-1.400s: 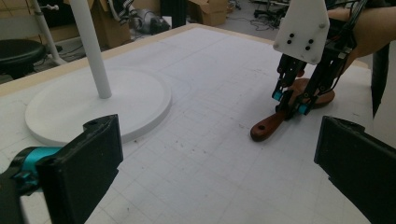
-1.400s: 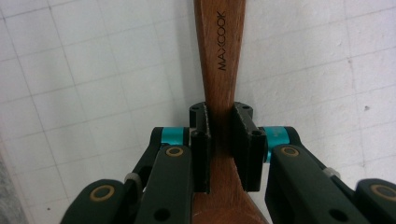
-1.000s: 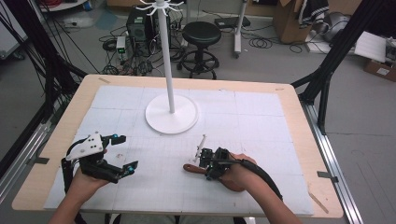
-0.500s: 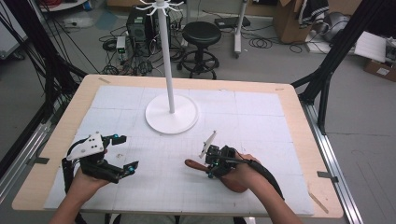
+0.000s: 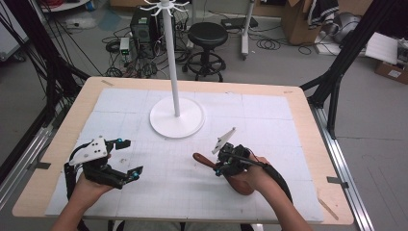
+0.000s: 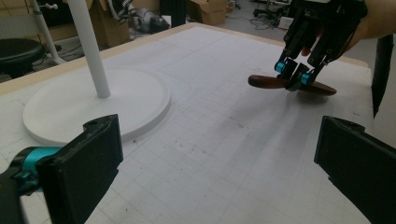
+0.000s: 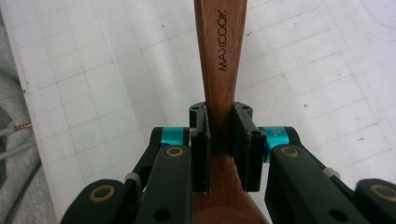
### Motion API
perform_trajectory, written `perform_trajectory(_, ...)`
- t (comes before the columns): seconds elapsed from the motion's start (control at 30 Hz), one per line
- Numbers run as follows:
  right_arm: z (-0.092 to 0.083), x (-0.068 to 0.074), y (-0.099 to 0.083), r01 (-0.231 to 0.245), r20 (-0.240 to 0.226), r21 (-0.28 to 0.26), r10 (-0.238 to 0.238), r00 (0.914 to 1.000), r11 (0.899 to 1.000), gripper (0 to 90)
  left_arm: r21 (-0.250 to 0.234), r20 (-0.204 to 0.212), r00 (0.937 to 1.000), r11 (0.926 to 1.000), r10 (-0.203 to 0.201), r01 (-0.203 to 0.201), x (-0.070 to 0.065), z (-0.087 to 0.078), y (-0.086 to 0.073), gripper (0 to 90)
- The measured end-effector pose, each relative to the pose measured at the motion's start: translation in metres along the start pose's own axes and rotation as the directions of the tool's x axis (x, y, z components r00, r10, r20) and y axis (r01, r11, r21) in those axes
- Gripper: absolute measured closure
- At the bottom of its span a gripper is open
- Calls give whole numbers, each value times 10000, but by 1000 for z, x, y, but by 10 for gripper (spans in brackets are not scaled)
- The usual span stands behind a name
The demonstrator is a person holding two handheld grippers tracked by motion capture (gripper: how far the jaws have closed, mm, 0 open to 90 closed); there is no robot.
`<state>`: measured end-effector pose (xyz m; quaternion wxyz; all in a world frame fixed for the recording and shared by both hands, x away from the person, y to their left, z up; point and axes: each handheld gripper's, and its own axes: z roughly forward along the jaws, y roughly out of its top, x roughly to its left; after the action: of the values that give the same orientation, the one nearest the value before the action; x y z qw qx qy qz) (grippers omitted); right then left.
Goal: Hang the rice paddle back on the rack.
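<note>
White stand (image 5: 176, 118), black stool (image 5: 207, 36), perhaps cardboard boxes (image 5: 297, 14)

1. The right gripper (image 5: 220, 167), clamped on the wooden spoon (image 5: 206, 161), has tilted up since a second ago.
2. Its grey plate (image 5: 224, 140) now points higher, towards the white stand (image 5: 176, 117).

High view looks down the table (image 5: 298, 120); both gripper views sit low, sharing the wooden spoon (image 6: 261, 81).

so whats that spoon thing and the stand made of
The spoon looks like reddish-brown wood with a smooth finish: grain streaks and a burned-in MAXCOOK mark show. The stand is matte white all over, probably painted metal or plastic; the pictures leave that open.
</note>
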<state>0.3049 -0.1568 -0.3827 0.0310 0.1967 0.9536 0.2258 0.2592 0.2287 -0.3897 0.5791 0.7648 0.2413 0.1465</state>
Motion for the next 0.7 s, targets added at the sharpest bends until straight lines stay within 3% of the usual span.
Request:
perform_trajectory(0.13, -5, -2, -3, -318, 40, -447, 320, 9995, 9985, 790, -9, -11, 10000, 10000, 3, -3, 0, 0, 0, 17)
perform_trajectory(0.33, -11, -5, -5, -415, 193, -947, 436, 9989, 9946, 790, -34, -9, 10000, 10000, -3, 3, 0, 0, 0, 17)
perform_trajectory(0.7, -27, -12, -8, -809, 106, -2118, 850, 9963, 9740, 790, -102, -47, 10000, 9999, 26, -27, 0, 0, 0, 17)
